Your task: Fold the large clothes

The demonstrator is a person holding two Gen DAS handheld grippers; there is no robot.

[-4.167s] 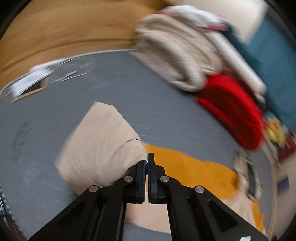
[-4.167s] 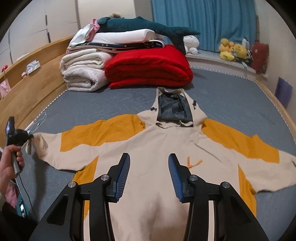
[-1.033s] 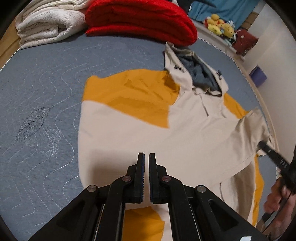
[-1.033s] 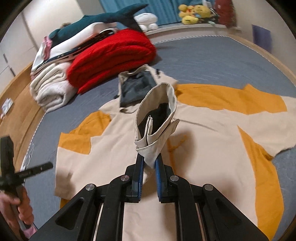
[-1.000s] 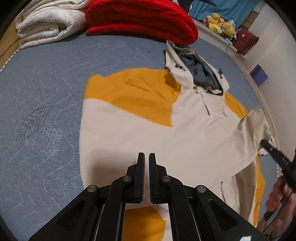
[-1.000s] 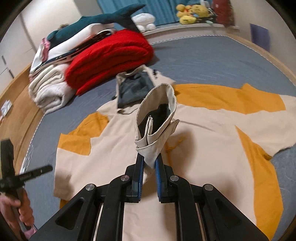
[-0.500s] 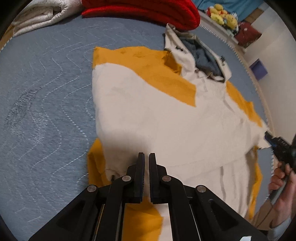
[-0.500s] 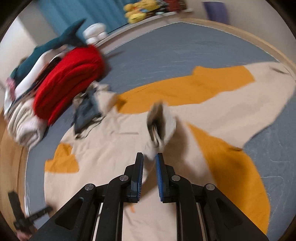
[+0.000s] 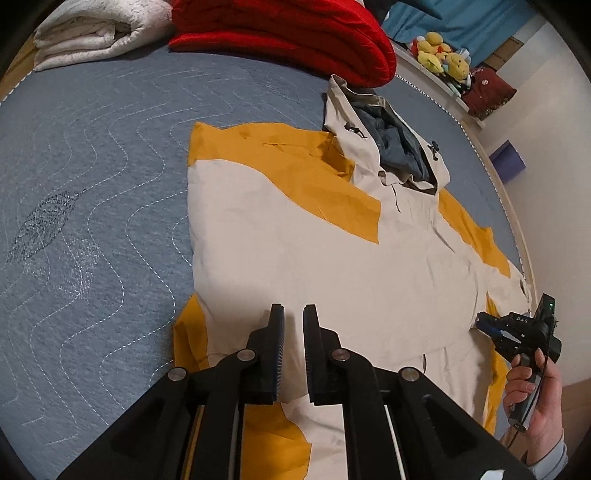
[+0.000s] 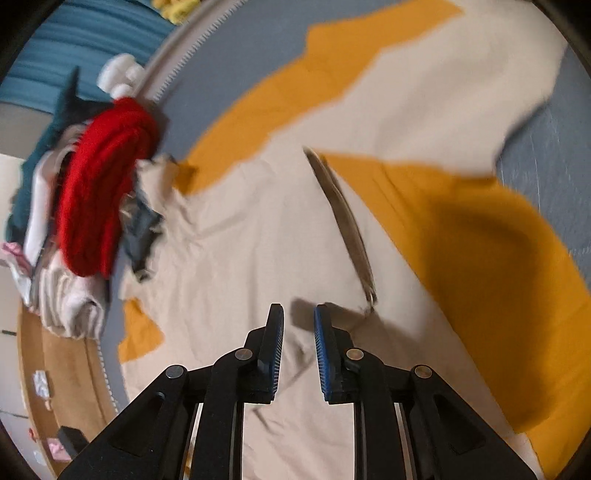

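A large beige and orange hooded jacket point(image 9: 332, 266) lies flat on the grey quilted bed point(image 9: 92, 192), its left sleeve folded across the body. My left gripper point(image 9: 293, 314) hovers just above the folded sleeve with its jaws slightly apart and empty. My right gripper point(image 10: 298, 314) is open and empty over the jacket body point(image 10: 240, 266); the sleeve cuff point(image 10: 347, 225) lies flat just beyond its tips. The right gripper also shows in the left wrist view point(image 9: 517, 332), held by a hand at the jacket's right edge. The hood point(image 9: 391, 147) points toward the blankets.
A folded red blanket point(image 9: 288, 33) and white blankets point(image 9: 96, 33) are stacked at the head of the bed. Plush toys point(image 9: 439, 55) sit on a ledge by blue curtains. A wooden bed frame point(image 10: 55, 369) borders the mattress.
Both grippers have let go of the sleeves. The left jaws opened a little over the folded left sleeve. The right gripper swung down, laid the cuff on the body and opened.
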